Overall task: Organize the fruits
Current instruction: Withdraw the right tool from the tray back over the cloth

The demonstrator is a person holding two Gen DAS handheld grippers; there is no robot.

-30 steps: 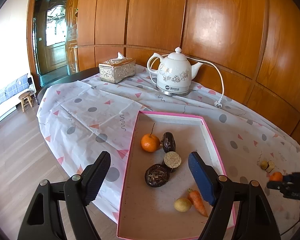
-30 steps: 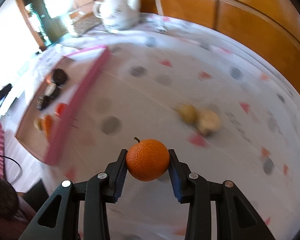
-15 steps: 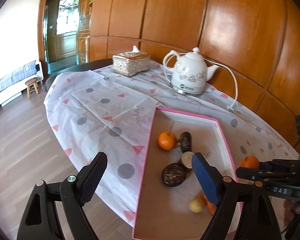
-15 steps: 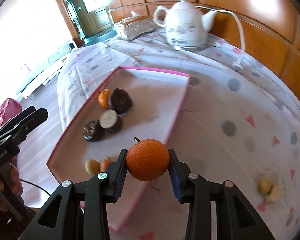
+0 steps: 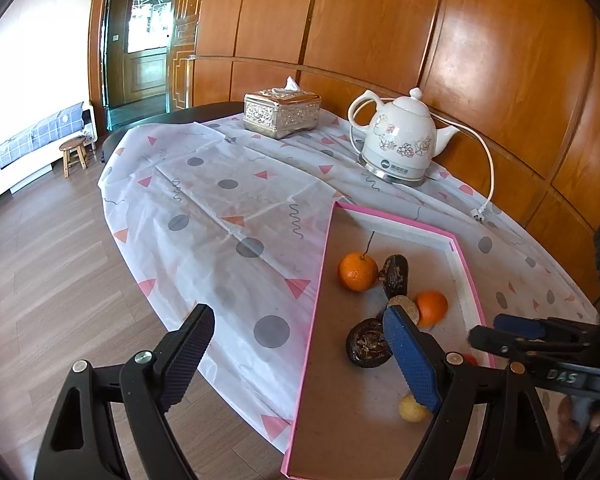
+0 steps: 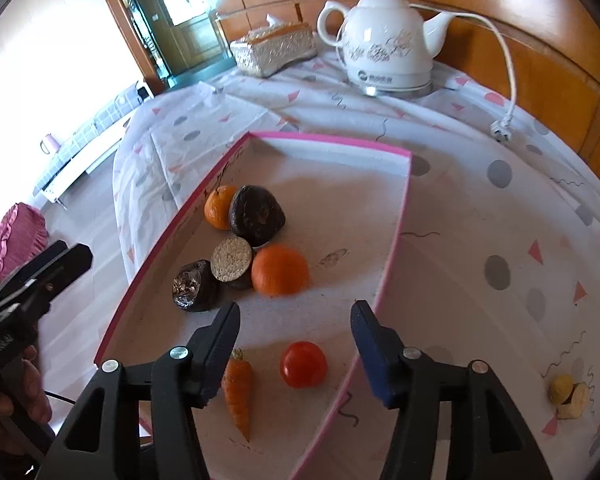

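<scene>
A pink-rimmed tray (image 6: 396,216) (image 5: 320,280) lies on the table. In it are an orange tangerine (image 6: 280,270) (image 5: 432,306) lying free beside several dark fruits (image 6: 256,214), another tangerine (image 6: 218,208) (image 5: 357,271), a small carrot (image 6: 238,390) and a red tomato (image 6: 303,364). My right gripper (image 6: 296,344) is open and empty, just above the tray's near end, behind the released tangerine. My left gripper (image 5: 300,352) is open and empty over the tray's left rim. A yellow fruit piece (image 6: 566,394) lies on the cloth to the right.
A white electric kettle (image 6: 384,40) (image 5: 400,142) with its cord and plug (image 6: 502,128) stands at the back. A silver tissue box (image 6: 276,48) (image 5: 282,114) is beside it. The spotted tablecloth (image 5: 220,208) hangs over the table's left edge.
My right gripper opened and let go of the tangerine, which now lies in the tray next to the dark fruits. The left gripper shifted slightly left, still open.
</scene>
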